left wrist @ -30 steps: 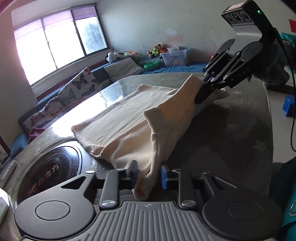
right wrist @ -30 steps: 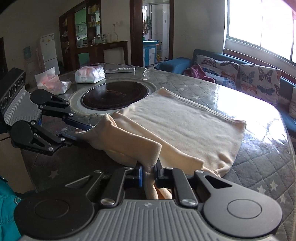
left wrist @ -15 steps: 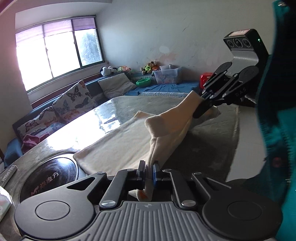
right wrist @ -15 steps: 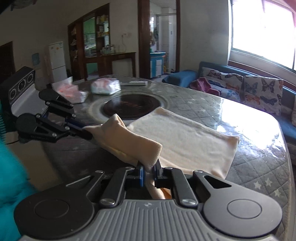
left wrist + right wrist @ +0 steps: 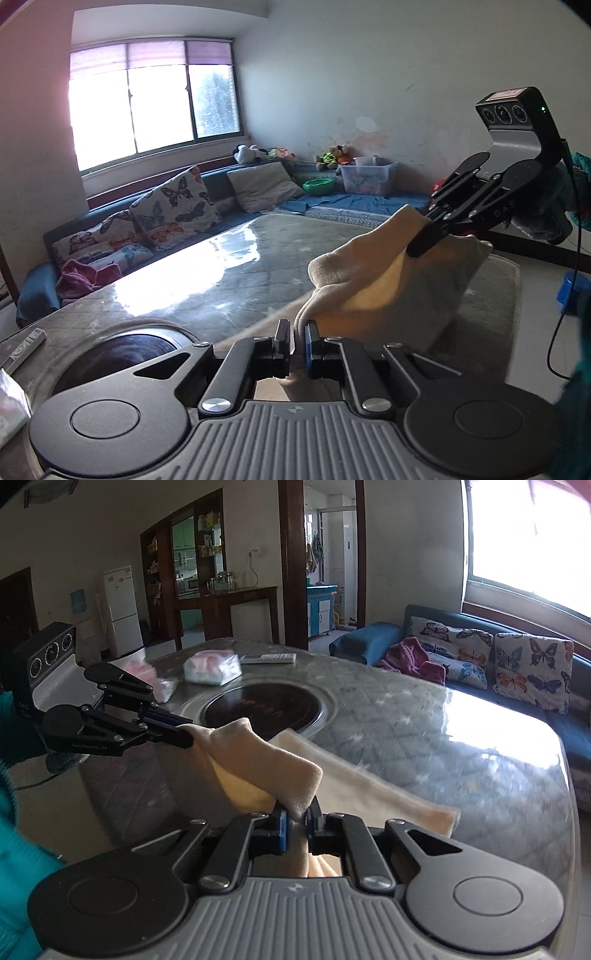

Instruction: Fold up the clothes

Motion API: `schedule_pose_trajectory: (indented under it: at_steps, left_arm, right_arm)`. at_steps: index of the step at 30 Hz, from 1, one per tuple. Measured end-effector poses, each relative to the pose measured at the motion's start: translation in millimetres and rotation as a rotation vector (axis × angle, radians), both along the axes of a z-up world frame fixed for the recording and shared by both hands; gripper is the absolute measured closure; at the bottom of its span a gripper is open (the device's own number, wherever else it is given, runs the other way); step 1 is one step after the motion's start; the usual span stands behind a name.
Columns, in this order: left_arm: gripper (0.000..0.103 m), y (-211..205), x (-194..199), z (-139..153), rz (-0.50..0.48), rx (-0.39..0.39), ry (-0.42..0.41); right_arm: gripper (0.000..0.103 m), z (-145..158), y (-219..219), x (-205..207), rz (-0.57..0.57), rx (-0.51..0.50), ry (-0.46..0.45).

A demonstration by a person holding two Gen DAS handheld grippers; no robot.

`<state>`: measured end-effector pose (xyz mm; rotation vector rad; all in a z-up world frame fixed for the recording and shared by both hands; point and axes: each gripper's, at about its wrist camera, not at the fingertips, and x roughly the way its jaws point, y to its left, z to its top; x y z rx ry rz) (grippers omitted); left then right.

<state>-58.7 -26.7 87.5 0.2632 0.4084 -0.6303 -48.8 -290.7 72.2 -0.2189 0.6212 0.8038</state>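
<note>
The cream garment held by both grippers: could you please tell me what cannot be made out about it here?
- Left wrist view: cream garment below the left gripper is hidden by the gripper body.
- Right wrist view: its lower edge is hidden behind the right gripper.
- Both views: garment type unclear; it is bunched.

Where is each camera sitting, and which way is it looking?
Left wrist: sits on the left gripper, looking along its fingers over the table toward the window; a teal sleeve shows.
Right wrist: sits on the right gripper, looking toward the kitchen doorway; a teal sleeve shows.
Shared: both see the cream cloth pinched by both grippers, and each sees the other gripper.
</note>
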Motion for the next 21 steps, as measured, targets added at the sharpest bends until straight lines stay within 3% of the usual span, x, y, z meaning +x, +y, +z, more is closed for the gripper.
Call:
schedule_pose_trajectory:
  at_steps: [5,9,13,15,21]
  left_arm:
    - [0.095,-3,64,-20,0.082,0.014,0.049]
    - [0.095,-9,104,-49,0.167,0.036,0.103]
    - [0.095,-11,126,-71,0.262,0.063,0.144]
    - [0.095,-8,129,-75,0.283,0.075,0.148]
    - [0.093,2,119,-63,0.322,0.039,0.139]
  right_arm:
    - [0.094,-11,16,68,-0.015,-0.038,0.022]
    - [0.094,-42,29,113,-0.068,-0.064,0.053]
    - [0.09,-68,25,128,-0.149,-0.029,0.075]
    - [0.078,-80,23,134,-0.19,-0.009,0.086]
    - [0.064,-85,-8,119,-0.295,0.048,0.082]
